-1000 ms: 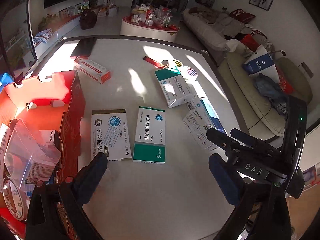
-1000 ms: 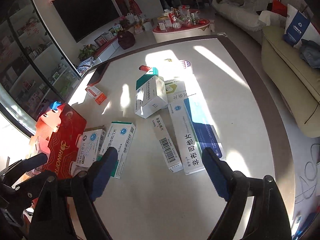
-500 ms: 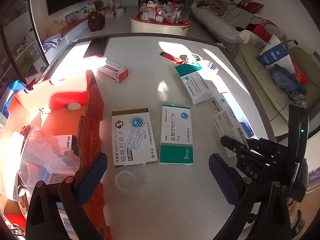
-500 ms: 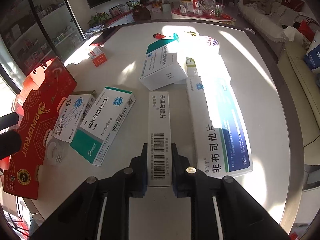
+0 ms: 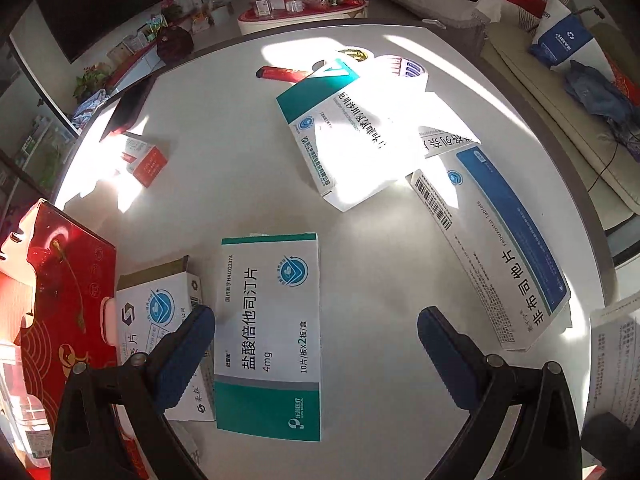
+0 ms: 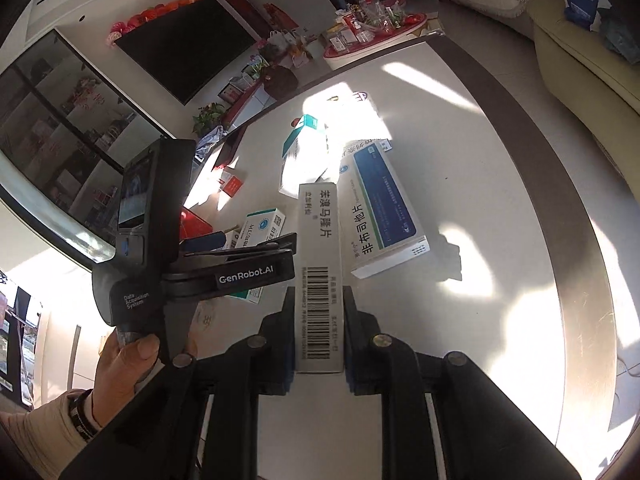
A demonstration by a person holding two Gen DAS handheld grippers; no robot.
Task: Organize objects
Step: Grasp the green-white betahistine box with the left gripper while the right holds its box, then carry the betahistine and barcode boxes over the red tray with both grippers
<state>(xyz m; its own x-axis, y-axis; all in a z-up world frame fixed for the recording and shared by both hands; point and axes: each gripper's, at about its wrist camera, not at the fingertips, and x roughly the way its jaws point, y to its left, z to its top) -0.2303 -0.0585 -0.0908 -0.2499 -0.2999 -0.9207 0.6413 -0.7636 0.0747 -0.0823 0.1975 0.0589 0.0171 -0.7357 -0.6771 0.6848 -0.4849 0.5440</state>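
My right gripper (image 6: 318, 320) is shut on a narrow white barcode box (image 6: 318, 240), held above the round white table (image 6: 500, 184). My left gripper (image 5: 316, 344) hangs open low over the table, its fingers either side of a green-and-white medicine box (image 5: 268, 332) without touching it. The left fingertip (image 5: 192, 336) overlaps a white box with a blue logo (image 5: 156, 312). A long blue-and-white box (image 5: 500, 248) lies to the right. A teal-and-white box (image 5: 344, 132) lies farther back in sunlight.
A red carton (image 5: 60, 280) stands at the table's left edge. A small red-and-white box (image 5: 144, 160) and a red pen-like stick (image 5: 280, 74) lie farther back. A paper leaflet (image 5: 616, 360) sits at the right. A person's hand (image 6: 124, 360) holds the left gripper's handle.
The right gripper went from open to shut on the narrow barcode box and raised it off the table. The left gripper sank and shifted right, closer to the green-and-white box.
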